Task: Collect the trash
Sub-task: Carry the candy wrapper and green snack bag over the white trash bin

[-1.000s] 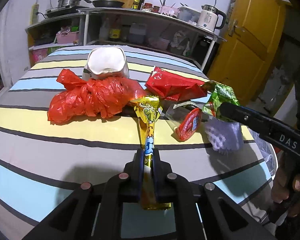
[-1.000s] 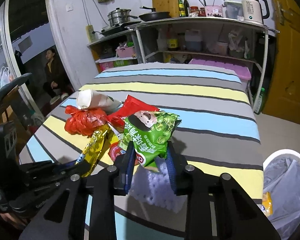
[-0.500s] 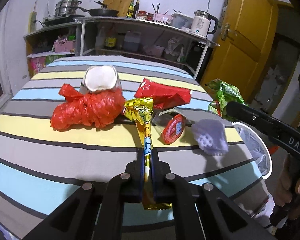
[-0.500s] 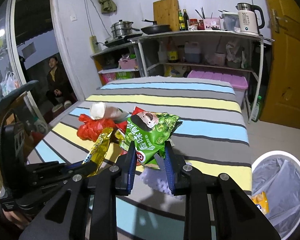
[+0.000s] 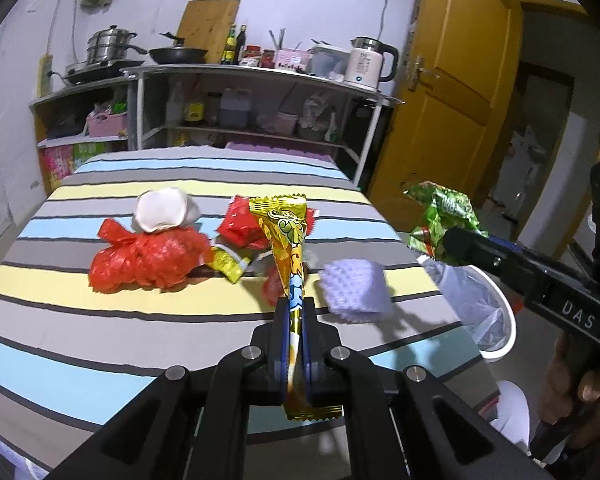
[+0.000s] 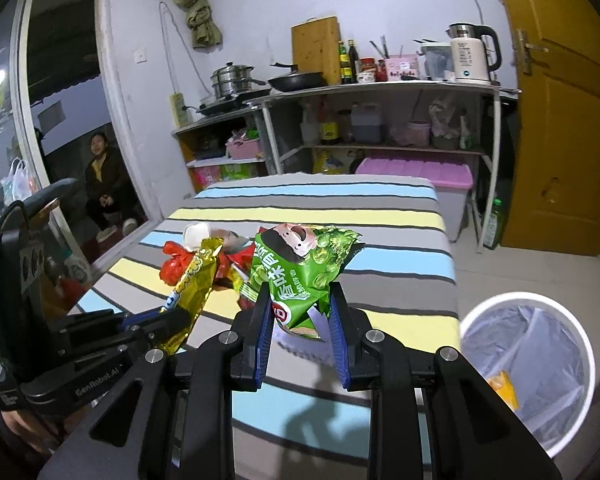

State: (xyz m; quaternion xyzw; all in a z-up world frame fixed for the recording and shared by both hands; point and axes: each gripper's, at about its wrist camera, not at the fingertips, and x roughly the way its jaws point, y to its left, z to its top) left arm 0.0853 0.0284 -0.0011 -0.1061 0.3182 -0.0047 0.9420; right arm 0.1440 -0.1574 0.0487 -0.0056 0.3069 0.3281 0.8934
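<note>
Yellow wrapper [image 5: 290, 256] was pinched in left gripper [image 5: 295, 336], green bag [image 6: 304, 268] in right gripper [image 6: 300, 332], both above table [image 5: 80, 320]. Grips should be kept until over bin [image 6: 532, 376], near right.

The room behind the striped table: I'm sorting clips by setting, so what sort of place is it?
Probably a small home kitchen or dining room: a shelf rack holding a steamer pot, frying pan and electric kettle, beside a yellow door.
</note>
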